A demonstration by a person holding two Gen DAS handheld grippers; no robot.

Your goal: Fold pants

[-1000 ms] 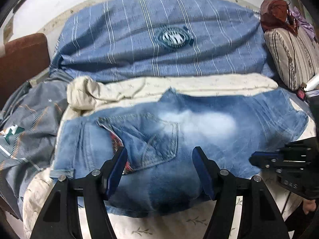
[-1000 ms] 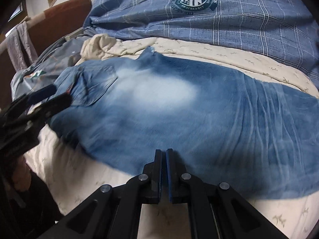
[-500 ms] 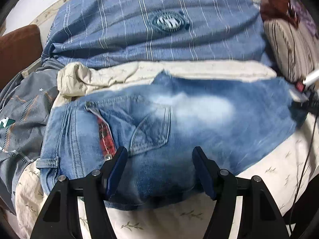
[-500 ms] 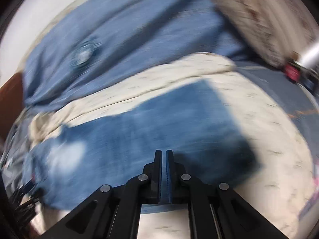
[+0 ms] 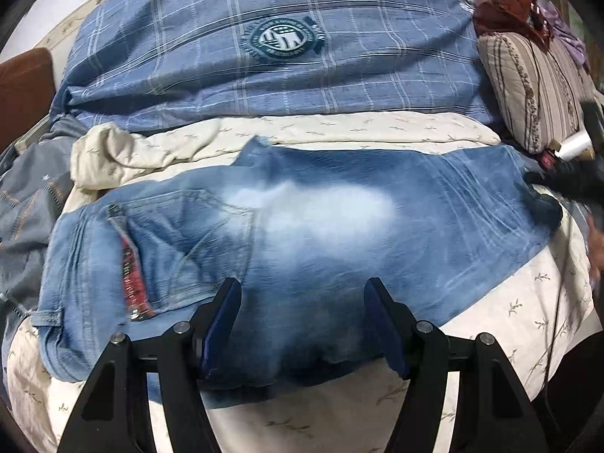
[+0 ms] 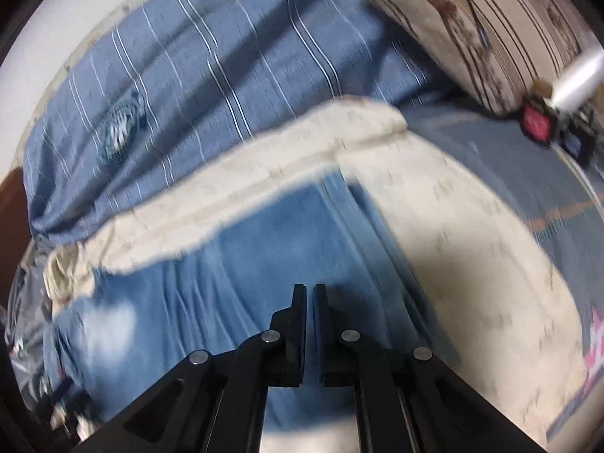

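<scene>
Left tool (image 5: 302, 324) tilted over jeans (image 5: 321, 226)

Dim indoor light; right view motion-blurred; fisheye bending, dark corners.

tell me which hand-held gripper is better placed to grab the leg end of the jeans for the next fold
Right, probably. The right hand-held gripper, shut and empty, hovers near the jeans' leg end; the left hand-held gripper, open, sits over the seat area beside the back pocket.

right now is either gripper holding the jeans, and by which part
Nothing is held. The left gripper stands open over the jeans near the back pocket; the right gripper is shut with no denim between its fingers.
</scene>
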